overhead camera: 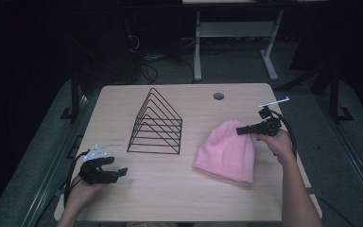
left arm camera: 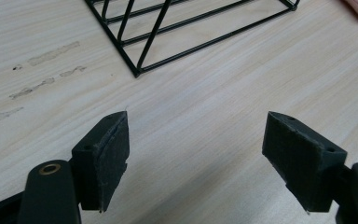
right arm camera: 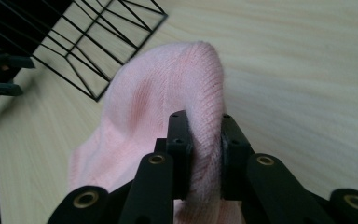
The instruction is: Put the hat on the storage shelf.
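One desk (overhead camera: pixel 179 198), one wire rack (overhead camera: pixel 157 124), one pink hat (overhead camera: pixel 228 150) and two grippers make up the scene.

The desk is light wood with rounded corners and a small round hole (overhead camera: pixel 219 96) near its far edge. Dark floor surrounds it on all sides.

The rack, black and triangular, stands left of centre toward the far half of the desk, well apart from the hat.

The hat lies right of centre, its folded brim toward the near edge and its crown toward the far right. The right gripper (overhead camera: pixel 242 130) comes in from the right and is clamped on the crown; in the right gripper view the pink knit is pinched tight between the jaws (right arm camera: pixel 204 154) and bulges up beyond them. No earlier view shows how it got there.

The left gripper (overhead camera: pixel 118 172) rests at the near left corner of the desk, its jaws spread wide with only bare wood between them (left arm camera: pixel 196 158), the rack's corner (left arm camera: pixel 137 72) ahead.

Open desk lies between rack and hat, across the whole near strip, and left of the rack. The hat's right side sits near the desk's right edge.
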{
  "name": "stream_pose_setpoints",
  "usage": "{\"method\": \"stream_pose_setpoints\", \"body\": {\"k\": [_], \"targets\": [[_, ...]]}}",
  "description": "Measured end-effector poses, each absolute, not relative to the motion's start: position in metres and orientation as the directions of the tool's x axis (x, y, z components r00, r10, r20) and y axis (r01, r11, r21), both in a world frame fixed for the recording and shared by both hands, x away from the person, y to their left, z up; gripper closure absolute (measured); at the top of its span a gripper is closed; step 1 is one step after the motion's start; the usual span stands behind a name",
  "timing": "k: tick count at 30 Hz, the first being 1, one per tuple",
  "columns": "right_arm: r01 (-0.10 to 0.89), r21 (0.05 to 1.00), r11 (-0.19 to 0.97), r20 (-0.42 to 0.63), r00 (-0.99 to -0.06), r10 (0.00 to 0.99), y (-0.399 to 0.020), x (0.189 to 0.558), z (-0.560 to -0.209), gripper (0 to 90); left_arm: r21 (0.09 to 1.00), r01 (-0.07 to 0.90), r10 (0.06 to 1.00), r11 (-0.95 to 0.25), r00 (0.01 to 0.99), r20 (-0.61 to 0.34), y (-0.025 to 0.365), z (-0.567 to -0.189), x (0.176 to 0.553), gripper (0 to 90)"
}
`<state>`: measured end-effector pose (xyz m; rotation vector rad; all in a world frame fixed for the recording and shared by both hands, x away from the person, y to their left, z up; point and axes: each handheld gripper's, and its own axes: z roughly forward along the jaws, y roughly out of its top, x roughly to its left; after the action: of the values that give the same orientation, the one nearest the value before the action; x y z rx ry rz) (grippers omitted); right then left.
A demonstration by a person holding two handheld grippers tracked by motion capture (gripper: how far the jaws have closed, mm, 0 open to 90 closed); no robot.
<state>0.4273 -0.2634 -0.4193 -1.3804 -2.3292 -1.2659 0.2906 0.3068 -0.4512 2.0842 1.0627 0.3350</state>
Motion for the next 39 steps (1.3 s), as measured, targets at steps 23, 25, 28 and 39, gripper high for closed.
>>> {"method": "stream_pose_setpoints", "body": {"k": [23, 25, 28, 39], "targets": [[0.556, 0.760, 0.336, 0.305, -0.762, 0.571, -0.224, 0.404, -0.302, 78.5, 0.719, 0.574, 0.749, -0.392, 0.653, -0.113, 0.308, -0.450, 0.288, 23.1], [0.550, 0.763, 0.339, 0.300, -0.767, 0.567, -0.223, 0.404, -0.300, 78.5, 0.721, 0.574, 0.745, -0.388, 0.656, -0.121, 0.307, -0.449, 0.288, 23.1], [0.529, 0.776, 0.343, 0.289, -0.782, 0.553, -0.219, 0.404, -0.294, 78.5, 0.724, 0.582, 0.724, -0.370, 0.669, -0.167, 0.306, -0.448, 0.287, 23.1], [0.498, 0.796, 0.344, 0.270, -0.801, 0.534, -0.213, 0.414, -0.272, 78.5, 0.744, 0.558, 0.686, -0.367, 0.703, -0.188, 0.308, -0.432, 0.285, 23.3]]}}
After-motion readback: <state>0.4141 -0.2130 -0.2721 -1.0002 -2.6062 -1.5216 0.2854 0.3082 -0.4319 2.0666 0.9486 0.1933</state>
